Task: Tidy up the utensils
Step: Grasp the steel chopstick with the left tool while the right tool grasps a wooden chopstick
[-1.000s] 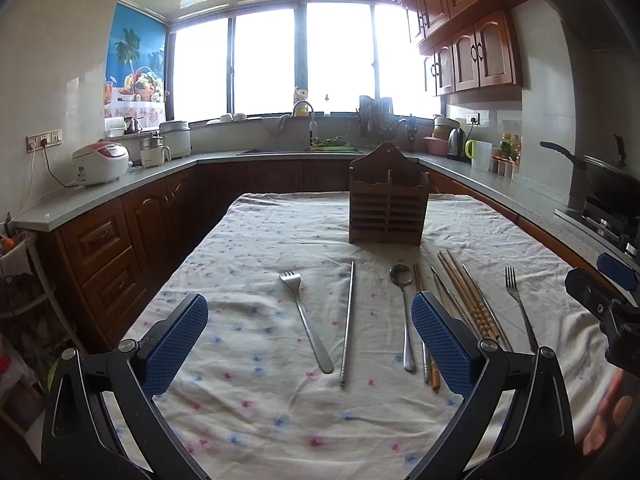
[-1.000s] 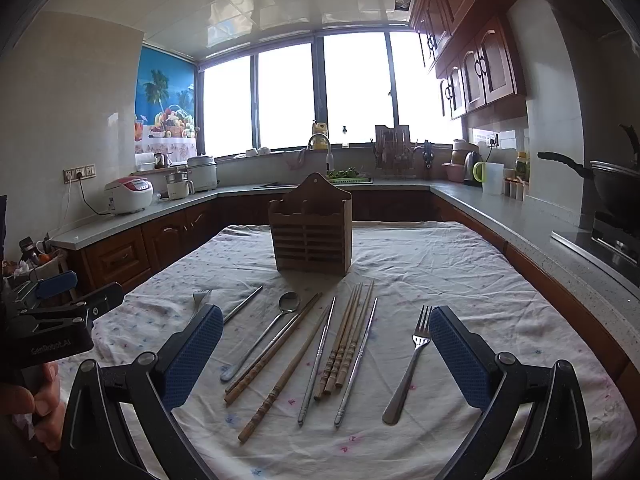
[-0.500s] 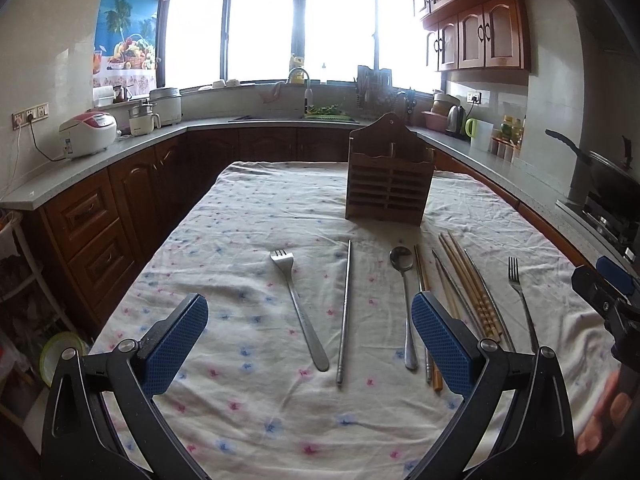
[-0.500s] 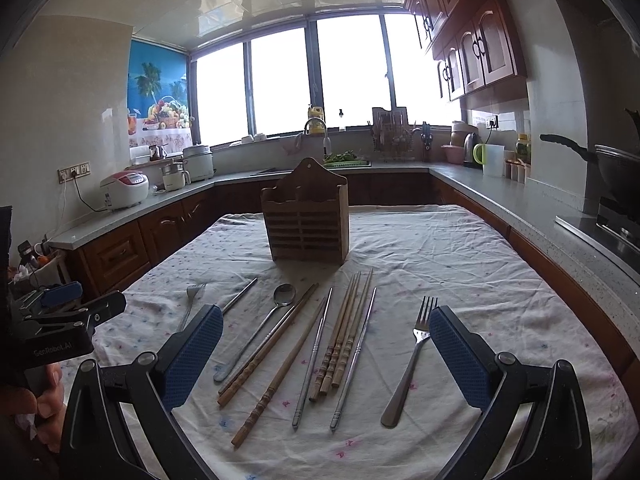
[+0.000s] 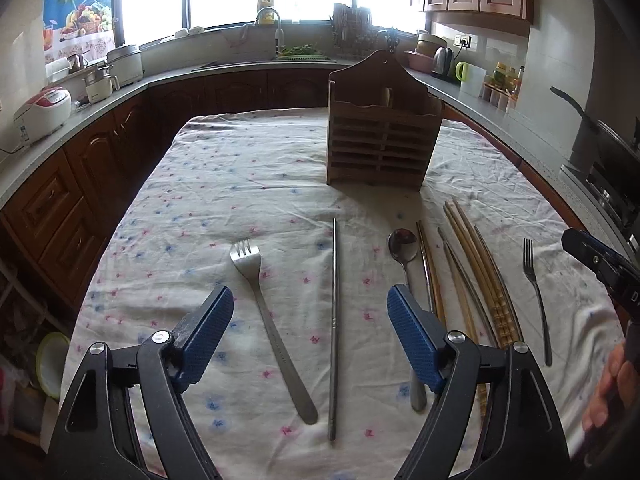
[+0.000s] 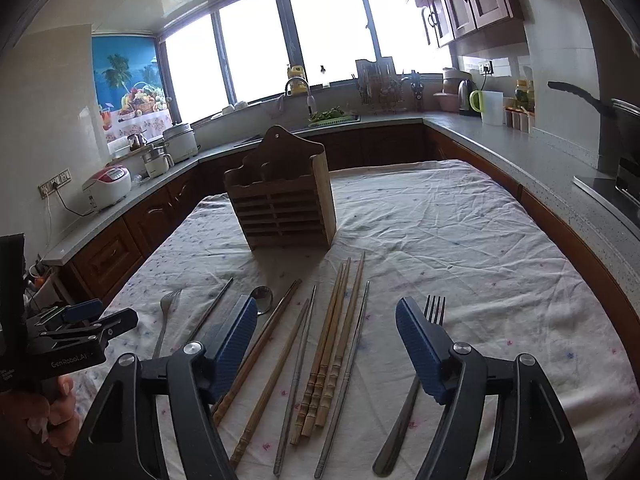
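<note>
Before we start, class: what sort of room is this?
A home kitchen, most likely: a sink tap under the window, a rice cooker on the counter, and wooden wall cabinets.

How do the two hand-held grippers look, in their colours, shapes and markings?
The left gripper and the right gripper look alike: black angular frames with silver round bolts at the pivots, and two flat fingers faced with blue textured pads. The left one's body bears white lettering in the right wrist view. No cables or sleeves show.

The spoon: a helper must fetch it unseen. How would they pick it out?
On the cloth-covered table, look in front of the wooden holder. The spoon lies among the chopsticks, the only piece with a round bowl.
</note>
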Demonstrator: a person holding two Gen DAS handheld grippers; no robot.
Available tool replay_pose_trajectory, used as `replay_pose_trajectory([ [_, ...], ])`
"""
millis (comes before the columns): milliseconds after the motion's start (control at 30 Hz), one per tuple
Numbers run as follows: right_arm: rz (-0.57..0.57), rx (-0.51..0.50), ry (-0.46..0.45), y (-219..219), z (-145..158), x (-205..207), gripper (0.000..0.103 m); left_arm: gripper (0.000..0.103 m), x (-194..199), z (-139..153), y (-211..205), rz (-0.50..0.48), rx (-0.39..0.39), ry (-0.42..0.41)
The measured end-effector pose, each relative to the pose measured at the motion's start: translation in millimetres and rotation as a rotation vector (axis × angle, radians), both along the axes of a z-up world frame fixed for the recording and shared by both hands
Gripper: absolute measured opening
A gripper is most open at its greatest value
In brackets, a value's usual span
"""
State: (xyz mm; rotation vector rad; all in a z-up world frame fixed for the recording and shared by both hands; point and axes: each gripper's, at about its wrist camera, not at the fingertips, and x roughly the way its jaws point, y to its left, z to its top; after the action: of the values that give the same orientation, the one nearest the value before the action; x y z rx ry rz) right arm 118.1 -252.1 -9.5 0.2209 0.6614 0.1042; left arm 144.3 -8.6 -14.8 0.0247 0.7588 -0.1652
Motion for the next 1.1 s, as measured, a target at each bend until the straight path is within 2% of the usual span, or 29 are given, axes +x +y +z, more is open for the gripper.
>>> replay_pose_trajectory([
  [200,-0.003,0.051,0.12,-10,-24,44,0.046,0.066,37,-10,-8,-0.036,-0.008,0.084],
  [400,-0.017,0.065,0.205,-17,-47,73,0.035,0.051,71,-21,-19,-0.06,0.005,0.147],
  [500,-0.022,0.052,0.242,-19,-56,88,0.029,0.048,86,-29,-25,-0.074,0.019,0.171],
  [767,-0.018,0.012,0.324,-19,-74,117,0.023,0.038,118,-47,-34,-0.083,0.034,0.231],
  [867,-0.01,-0.006,0.352,-18,-83,124,0.019,0.032,126,-54,-35,-0.087,0.038,0.254],
  [933,-0.005,-0.031,0.357,-15,-85,126,0.016,0.024,130,-58,-36,-0.09,0.044,0.271],
  [1100,0.018,-0.123,0.361,-3,-86,139,0.015,0.02,134,-60,-46,-0.106,0.109,0.243],
])
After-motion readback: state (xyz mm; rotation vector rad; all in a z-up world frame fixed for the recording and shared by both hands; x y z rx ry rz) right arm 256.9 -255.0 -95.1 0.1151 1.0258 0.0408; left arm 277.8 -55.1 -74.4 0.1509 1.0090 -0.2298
